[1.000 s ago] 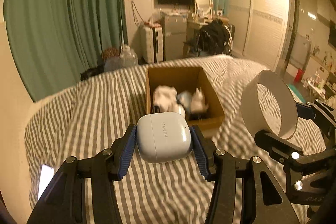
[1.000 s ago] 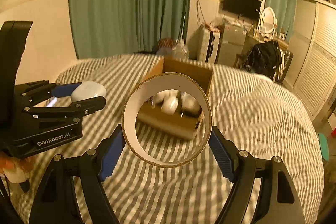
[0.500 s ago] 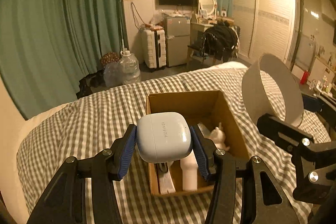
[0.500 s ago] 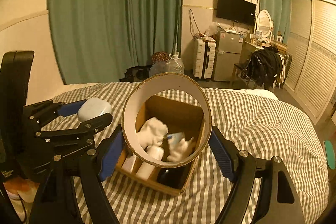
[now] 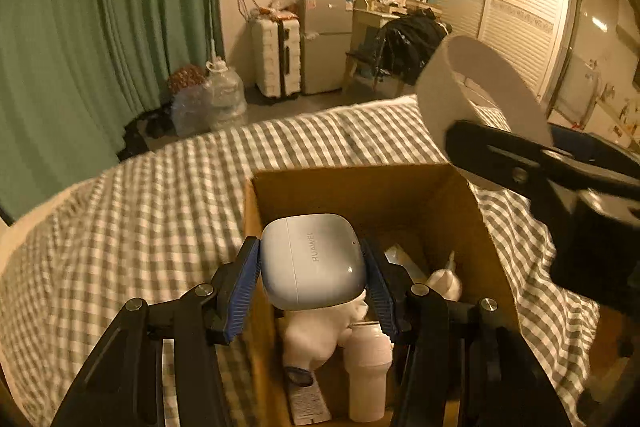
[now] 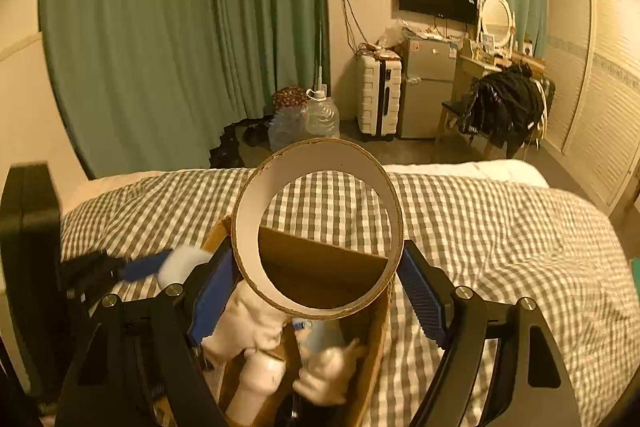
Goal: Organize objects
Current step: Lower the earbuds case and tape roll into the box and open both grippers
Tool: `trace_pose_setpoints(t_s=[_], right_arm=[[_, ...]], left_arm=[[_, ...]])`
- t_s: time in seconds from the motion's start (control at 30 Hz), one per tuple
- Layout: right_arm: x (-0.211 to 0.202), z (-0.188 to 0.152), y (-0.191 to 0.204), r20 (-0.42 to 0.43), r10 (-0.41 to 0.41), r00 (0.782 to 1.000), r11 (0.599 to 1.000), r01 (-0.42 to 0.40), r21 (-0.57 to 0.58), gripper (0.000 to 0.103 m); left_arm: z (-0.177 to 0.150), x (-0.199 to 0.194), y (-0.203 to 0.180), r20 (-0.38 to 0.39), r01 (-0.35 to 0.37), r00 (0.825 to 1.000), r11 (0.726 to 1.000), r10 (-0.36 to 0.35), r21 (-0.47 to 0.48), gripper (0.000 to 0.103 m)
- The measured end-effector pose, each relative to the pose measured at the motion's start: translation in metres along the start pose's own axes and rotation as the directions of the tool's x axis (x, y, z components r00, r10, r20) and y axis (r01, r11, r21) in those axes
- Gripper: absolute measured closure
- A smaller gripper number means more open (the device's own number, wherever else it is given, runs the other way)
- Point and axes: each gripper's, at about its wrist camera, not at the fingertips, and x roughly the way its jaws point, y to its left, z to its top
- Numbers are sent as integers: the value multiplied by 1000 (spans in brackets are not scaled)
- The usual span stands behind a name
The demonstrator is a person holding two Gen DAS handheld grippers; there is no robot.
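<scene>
Left tongs (image 5: 314,269) clamp the smooth, light earbud case (image 5: 313,261) by its sides over the cardboard box (image 5: 360,187), right tongs (image 6: 316,285) pinch the stiff tape ring (image 6: 318,241) (crushable, w/ thin walls) just above the box too.

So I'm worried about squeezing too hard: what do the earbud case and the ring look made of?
The earbud case looks like hard, smooth plastic: pale glossy shell with small highlights and printed lettering. The ring looks like cardboard, probably a tape core: matte white inner wall, brown fibrous edge, slightly frayed at the top. It likely crushes more easily.
</scene>
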Motion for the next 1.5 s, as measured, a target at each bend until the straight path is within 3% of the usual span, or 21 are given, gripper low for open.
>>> trace_pose_setpoints(t_s=[0.13, 0.27, 0.63, 0.87, 1.0, 1.13, 1.5], right_arm=[[28, -14, -10, -43, 11, 999, 999, -9, 46, 25], [50, -27, -17, -94, 23, 995, 997, -15, 79, 25], [61, -48, -10, -142, 16, 990, 999, -9, 47, 25], [65, -52, -6, -161, 14, 987, 999, -7, 42, 24], [64, -51, -5, -155, 9, 988, 999, -1, 50, 24], [58, -49, -10, -125, 25, 992, 997, -15, 76, 15], [27, -37, -20, -16, 13, 1000, 993, -11, 117, 10]], left_arm=[[-15, 11, -1, -30, 31, 999, 1000, -31, -3, 50], [-30, 16, -11, -40, 8, 999, 1000, -7, 24, 50], [-47, 22, -12, -64, 49, 997, 999, -49, 8, 50], [-40, 23, -8, -63, 57, 996, 998, -58, -20, 50], [-40, 24, -8, -71, 58, 996, 998, -59, -19, 48], [-38, 15, -12, -41, 56, 998, 998, -56, -15, 29], [-22, -19, -16, 40, 17, 999, 1000, -17, 15, 22]])
